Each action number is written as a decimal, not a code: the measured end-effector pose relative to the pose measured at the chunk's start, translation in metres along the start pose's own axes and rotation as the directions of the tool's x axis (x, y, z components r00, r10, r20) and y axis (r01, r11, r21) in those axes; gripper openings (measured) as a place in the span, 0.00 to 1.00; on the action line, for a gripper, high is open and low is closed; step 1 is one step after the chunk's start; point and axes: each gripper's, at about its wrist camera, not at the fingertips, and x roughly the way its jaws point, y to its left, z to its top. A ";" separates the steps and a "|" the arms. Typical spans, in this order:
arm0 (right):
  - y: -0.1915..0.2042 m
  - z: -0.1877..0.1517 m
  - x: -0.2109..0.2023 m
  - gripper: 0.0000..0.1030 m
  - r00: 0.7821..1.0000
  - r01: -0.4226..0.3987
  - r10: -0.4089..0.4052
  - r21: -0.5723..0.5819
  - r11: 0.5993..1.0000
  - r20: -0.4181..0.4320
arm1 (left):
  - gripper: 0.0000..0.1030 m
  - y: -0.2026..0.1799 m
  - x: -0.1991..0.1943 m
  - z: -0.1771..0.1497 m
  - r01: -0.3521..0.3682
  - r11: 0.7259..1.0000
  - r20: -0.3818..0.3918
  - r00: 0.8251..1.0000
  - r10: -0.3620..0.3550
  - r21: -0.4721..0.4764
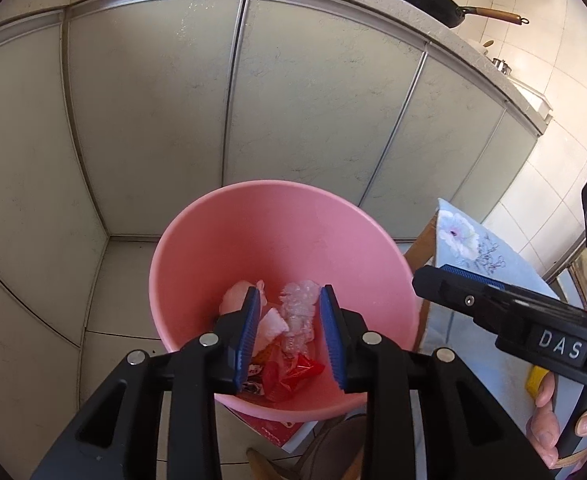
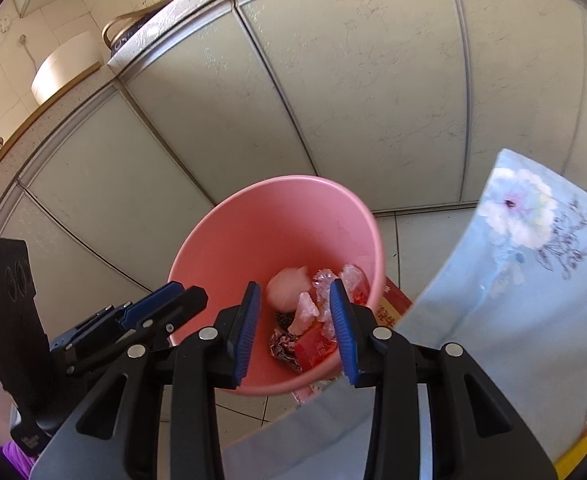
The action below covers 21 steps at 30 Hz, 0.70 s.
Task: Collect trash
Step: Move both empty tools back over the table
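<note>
You've got both the left gripper (image 1: 289, 334) and right gripper (image 2: 295, 330) hanging over the pink bin (image 1: 229, 216) with fingers parted and empty, while the trash (image 1: 293, 312), wrappers and crumpled plastic, lies at its bottom.

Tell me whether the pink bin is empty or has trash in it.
Not empty. The pink bin holds crumpled clear plastic, red wrappers and pale scraps at its bottom, well below the rim.

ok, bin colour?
Pink bin, plain, no pattern; clearest in the left wrist view.
</note>
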 end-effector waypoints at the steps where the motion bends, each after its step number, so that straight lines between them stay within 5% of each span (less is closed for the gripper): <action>1: -0.003 -0.003 -0.006 0.36 1.000 0.007 -0.007 0.004 1.000 0.008 | 0.30 -0.002 -0.003 0.000 0.016 1.000 0.000 1.000 -0.016 -0.001; 13: -0.028 -0.070 -0.081 0.36 0.994 0.091 -0.095 0.068 0.994 0.060 | 0.30 -0.054 -0.033 -0.010 0.155 0.983 -0.009 0.988 -0.155 0.098; 21: -0.052 -0.125 -0.118 0.35 0.994 0.098 -0.103 0.125 0.987 0.039 | 0.30 -0.116 -0.045 -0.032 0.277 0.934 -0.074 0.961 -0.267 0.224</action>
